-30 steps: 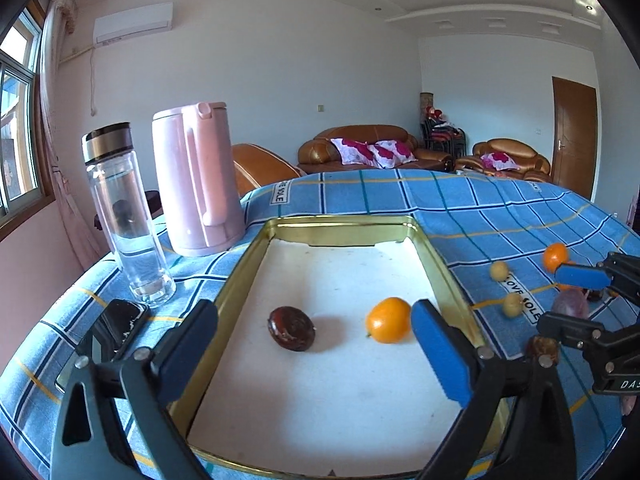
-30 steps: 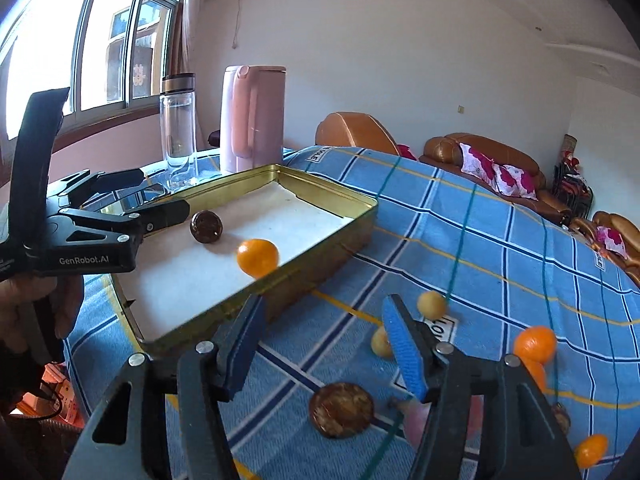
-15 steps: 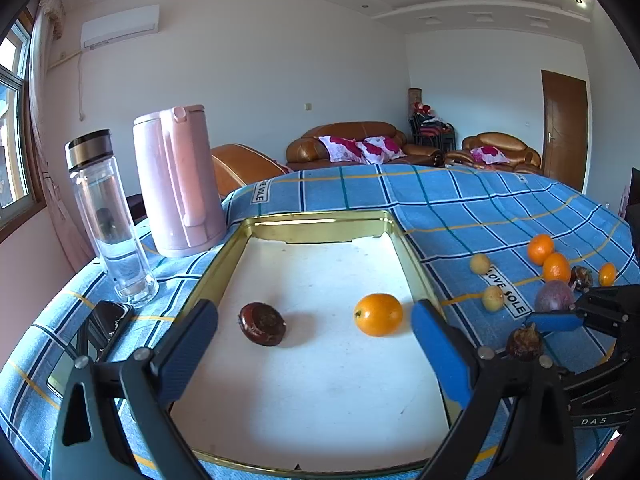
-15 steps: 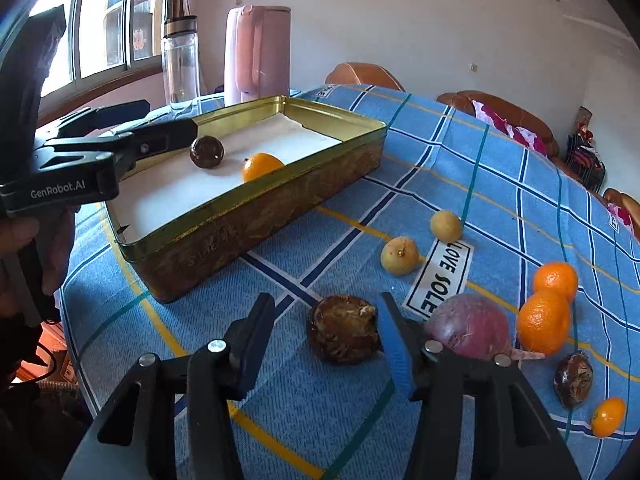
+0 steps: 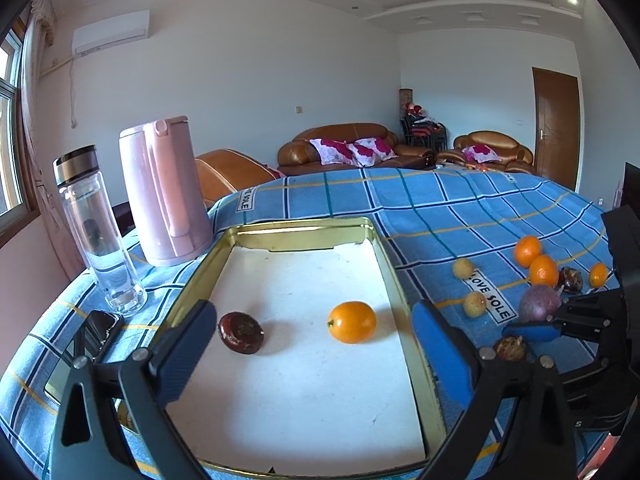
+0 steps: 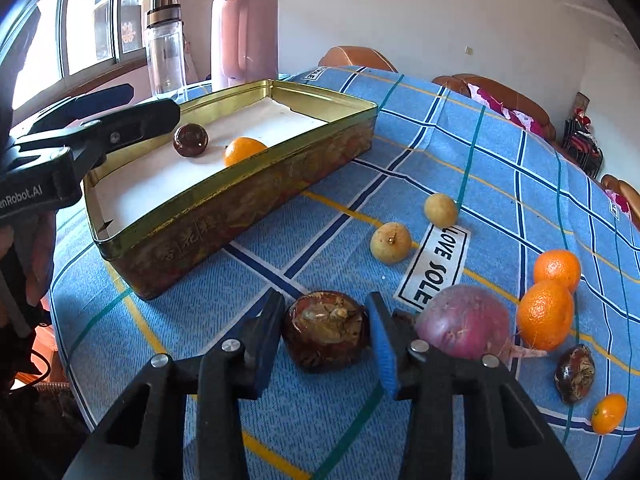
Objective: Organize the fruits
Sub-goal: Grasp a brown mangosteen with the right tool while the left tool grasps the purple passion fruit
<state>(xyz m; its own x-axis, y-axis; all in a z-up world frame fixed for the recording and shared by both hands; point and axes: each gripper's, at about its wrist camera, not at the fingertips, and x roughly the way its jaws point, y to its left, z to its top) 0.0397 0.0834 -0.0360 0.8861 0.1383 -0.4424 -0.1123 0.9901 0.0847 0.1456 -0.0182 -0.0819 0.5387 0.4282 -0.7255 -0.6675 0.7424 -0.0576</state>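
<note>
My right gripper (image 6: pixel 326 336) is closing, both pads touching the dark brown wrinkled round fruit (image 6: pixel 325 330) on the blue checked tablecloth (image 6: pixel 500 168), beside the gold rectangular tin (image 6: pixel 224 216). My left gripper (image 5: pixel 316 356) stays spread above the tin, holding nothing.

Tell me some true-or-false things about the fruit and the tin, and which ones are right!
1. The tin holds two fruits. True: an orange and a dark brown fruit.
2. The right gripper is closing around a brown fruit. True.
3. The purple fruit lies in the tin. False: it lies on the cloth.
4. The left gripper holds the orange. False: its jaws are open and empty.
5. The pink jug lies tipped over. False: it stands upright.
</note>
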